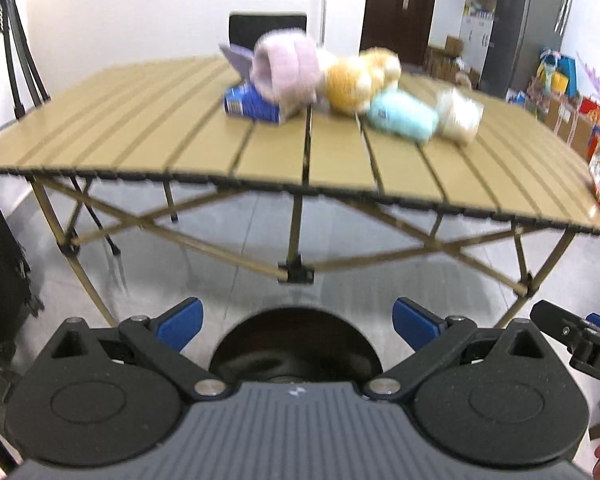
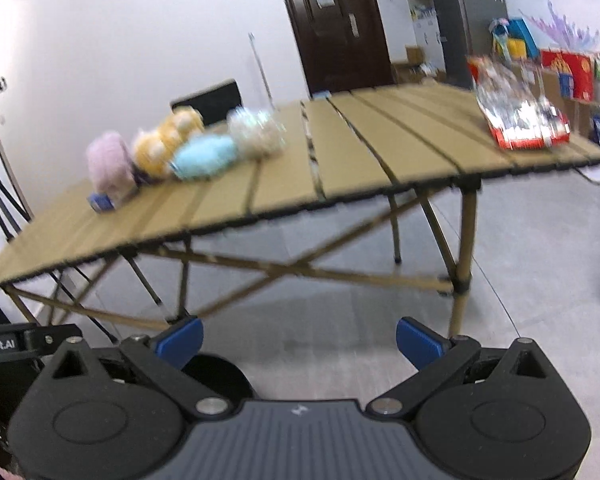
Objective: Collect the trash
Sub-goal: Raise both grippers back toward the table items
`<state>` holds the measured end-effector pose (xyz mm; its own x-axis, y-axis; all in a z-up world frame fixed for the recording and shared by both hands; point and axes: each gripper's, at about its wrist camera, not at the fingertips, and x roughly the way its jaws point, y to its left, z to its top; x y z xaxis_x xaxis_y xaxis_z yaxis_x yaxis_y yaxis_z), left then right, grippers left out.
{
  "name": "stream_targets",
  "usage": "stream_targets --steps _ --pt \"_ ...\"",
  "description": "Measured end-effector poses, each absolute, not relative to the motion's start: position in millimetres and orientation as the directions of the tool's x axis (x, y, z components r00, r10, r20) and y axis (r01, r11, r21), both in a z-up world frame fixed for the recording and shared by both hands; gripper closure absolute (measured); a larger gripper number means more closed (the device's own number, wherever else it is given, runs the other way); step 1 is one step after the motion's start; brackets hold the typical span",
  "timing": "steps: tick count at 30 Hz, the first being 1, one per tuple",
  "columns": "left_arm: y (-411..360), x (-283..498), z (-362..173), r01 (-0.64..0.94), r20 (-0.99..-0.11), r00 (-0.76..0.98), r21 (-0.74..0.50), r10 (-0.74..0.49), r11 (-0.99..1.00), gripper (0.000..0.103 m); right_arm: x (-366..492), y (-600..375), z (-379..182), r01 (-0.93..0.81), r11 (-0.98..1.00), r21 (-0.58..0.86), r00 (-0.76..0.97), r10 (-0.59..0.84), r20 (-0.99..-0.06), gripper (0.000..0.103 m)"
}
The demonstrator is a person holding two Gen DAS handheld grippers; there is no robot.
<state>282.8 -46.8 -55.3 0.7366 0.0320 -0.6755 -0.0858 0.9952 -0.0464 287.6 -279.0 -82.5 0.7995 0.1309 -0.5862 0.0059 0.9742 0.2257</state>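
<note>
Left gripper (image 1: pixel 298 322): spread wide, holding nothing, low before the table.
Right gripper (image 2: pixel 299 338): spread wide too, holding nothing.
Black bin (image 1: pixel 296 344): right under the left gripper, at 6 o'clock.
Table (image 1: pixel 148 132): tan slats, up ahead.
Soft toys (image 1: pixel 340 80): a blurry heap at 12 o'clock.
Blue box (image 1: pixel 252 104): touching the pink toy.
Shiny red wrapper (image 2: pixel 518 108): at 2 o'clock from the right gripper, by the table's far right edge, well apart from the toys.

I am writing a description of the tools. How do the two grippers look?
The left gripper and the right gripper look alike: black linkage arms with silver pivot pins, round black side housings, a ribbed grey body with a small white logo, and blue fingers. No cables show.
</note>
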Motion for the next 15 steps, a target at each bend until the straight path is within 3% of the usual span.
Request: stream_targets --steps 15 --pt "-39.0 304.1 -2.3 -0.115 -0.535 0.842 -0.043 0.074 0.992 0.0 321.6 -259.1 -22.7 -0.092 0.975 0.204 0.902 0.168 -0.397 0.0"
